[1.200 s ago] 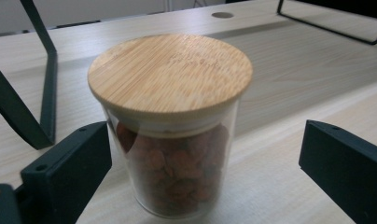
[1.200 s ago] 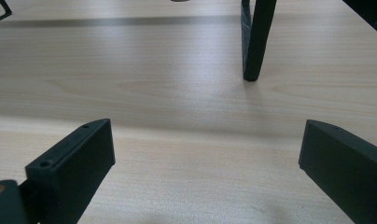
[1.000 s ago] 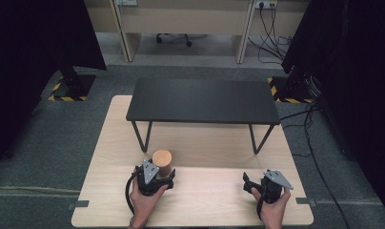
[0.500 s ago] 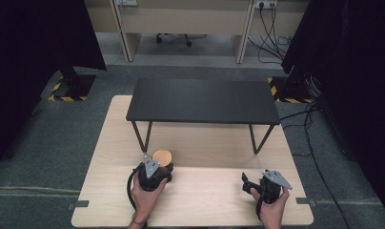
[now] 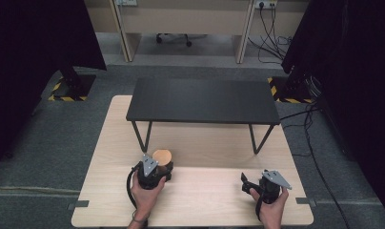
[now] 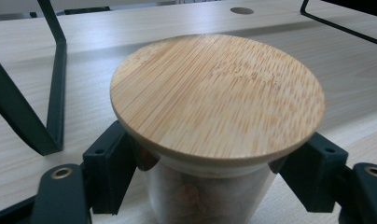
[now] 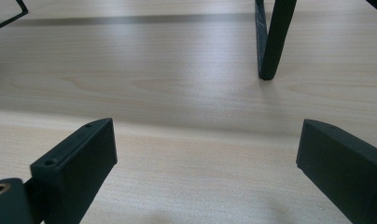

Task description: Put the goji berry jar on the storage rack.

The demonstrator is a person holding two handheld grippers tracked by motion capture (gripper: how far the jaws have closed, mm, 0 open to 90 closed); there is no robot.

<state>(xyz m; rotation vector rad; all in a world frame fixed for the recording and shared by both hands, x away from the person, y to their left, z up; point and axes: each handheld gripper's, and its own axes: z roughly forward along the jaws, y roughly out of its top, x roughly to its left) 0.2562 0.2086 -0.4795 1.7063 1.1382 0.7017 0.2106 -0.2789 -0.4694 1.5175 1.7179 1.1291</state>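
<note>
Fingers [image 6: 107,172] of the left gripper [image 5: 158,170] press from both sides on the clear wall of a jar [image 6: 210,196], just under its round bamboo lid [image 6: 218,95]; they have just closed onto it, and the glass now sits pinched between the two black pads. In the left gripper view the lid takes up the middle of the frame, lying flat on the jar's mouth and overhanging the pads a little. Through the glass below it something brownish shows at the bottom centre of the frame (too blurred to name). In the high view the jar stands on the light wooden table [image 5: 209,200] at lower left of centre, in front of the left hand [image 5: 146,193], near the front left leg of the black shelf [image 5: 202,101].

The right gripper [image 5: 247,183] is at lower right of the high view, well apart from the jar, its fingers [image 7: 79,158] spread wide with bare tabletop between them. One black shelf leg [image 7: 270,39] stands at the upper right of the right gripper view, beyond the pads.

Round the jar the wood lies free toward the lower edge of the high view and to the right, as far as the right hand [image 5: 271,207]. The shelf's dark top spans the upper middle of the table, on thin legs over open wood.
</note>
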